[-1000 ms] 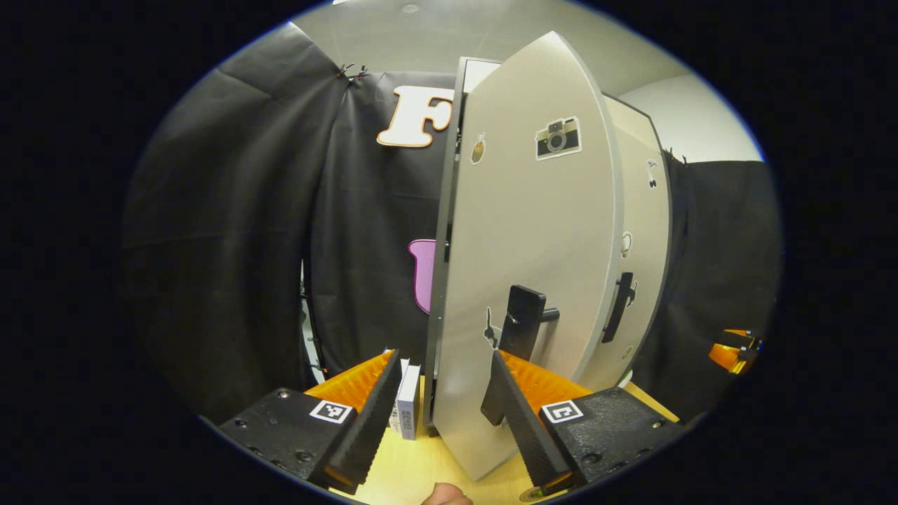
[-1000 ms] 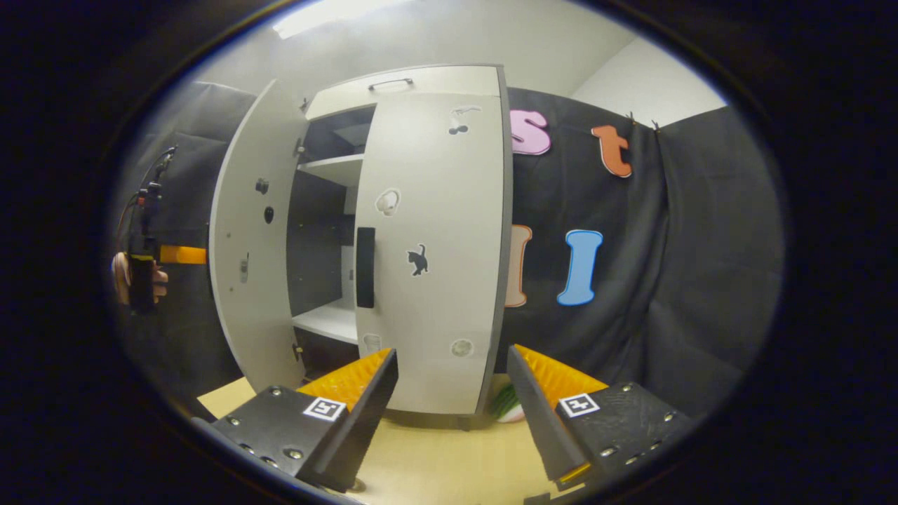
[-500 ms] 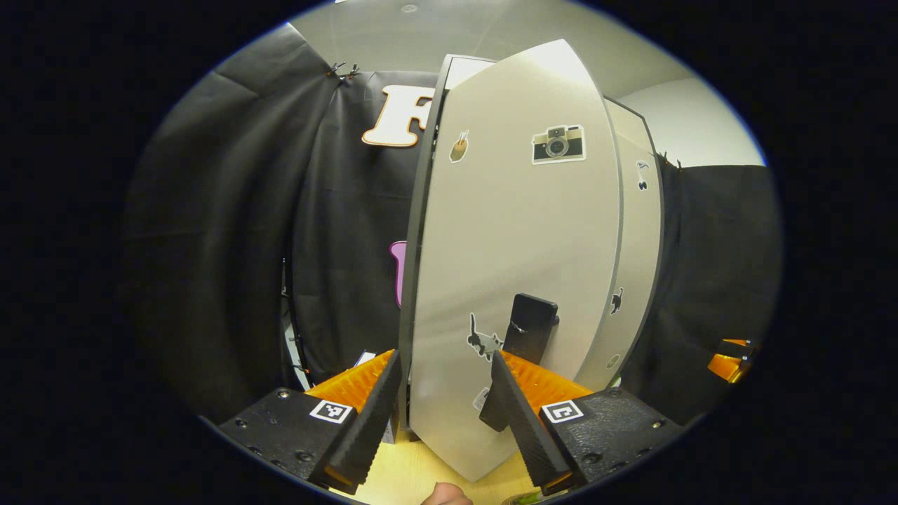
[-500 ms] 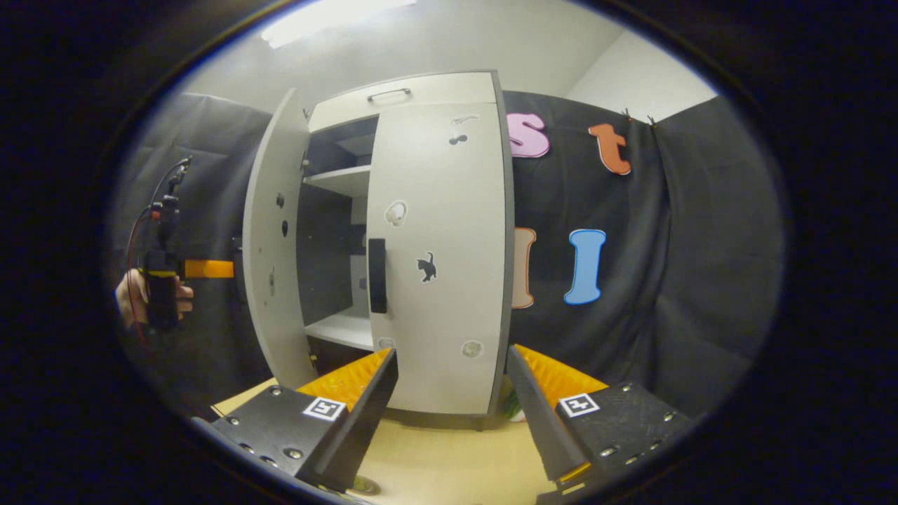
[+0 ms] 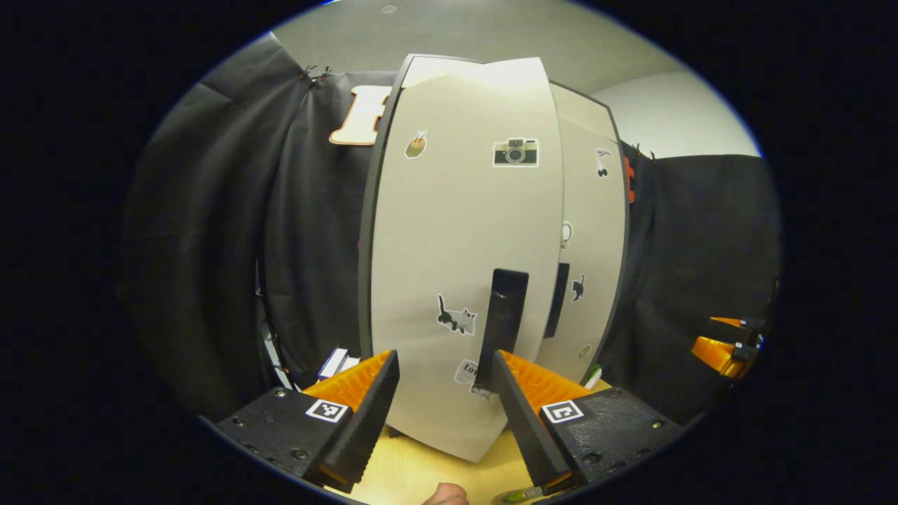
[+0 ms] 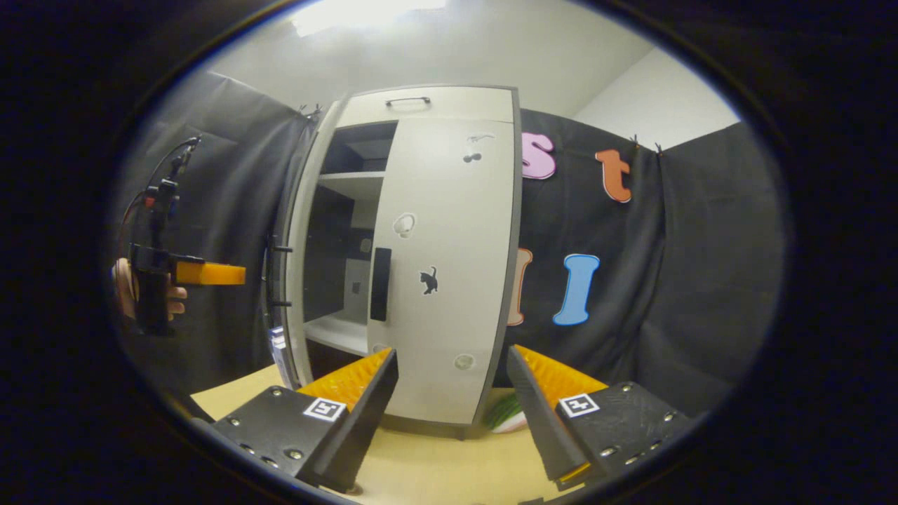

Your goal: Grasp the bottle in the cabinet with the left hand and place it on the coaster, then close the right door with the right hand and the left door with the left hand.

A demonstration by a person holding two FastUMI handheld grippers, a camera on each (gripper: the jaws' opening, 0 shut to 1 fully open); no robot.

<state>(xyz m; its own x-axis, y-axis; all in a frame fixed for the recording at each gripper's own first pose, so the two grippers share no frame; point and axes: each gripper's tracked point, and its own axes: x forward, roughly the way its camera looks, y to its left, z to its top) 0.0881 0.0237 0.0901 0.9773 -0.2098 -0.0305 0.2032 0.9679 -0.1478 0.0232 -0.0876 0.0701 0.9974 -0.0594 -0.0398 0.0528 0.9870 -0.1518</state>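
The left gripper (image 5: 442, 379) is held spread, empty, against the left door (image 5: 456, 280), whose outer face and black handle (image 5: 501, 330) are presented in the left gripper view. In the right gripper view, the right gripper (image 6: 452, 379), likewise spread, is directed at the closed right door (image 6: 449, 280); the left door is seen edge-on, ajar, with shelves (image 6: 351, 184) exposed. The bottle cannot be made out.

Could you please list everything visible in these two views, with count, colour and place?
Cabinet: one, pale grey, on the table.
Right door: one, pale grey, shut.
Left door: one, pale grey, still ajar.
Door handles: two, black, near the doors' meeting edges.
Stickers: several, on both doors.
Table: one, light wood.
Small boxes: white, left of the cabinet.
Left gripper: jaws open, at the left door.
Right gripper: jaws open, in front of the right door.
Hand: one, holding the left gripper.
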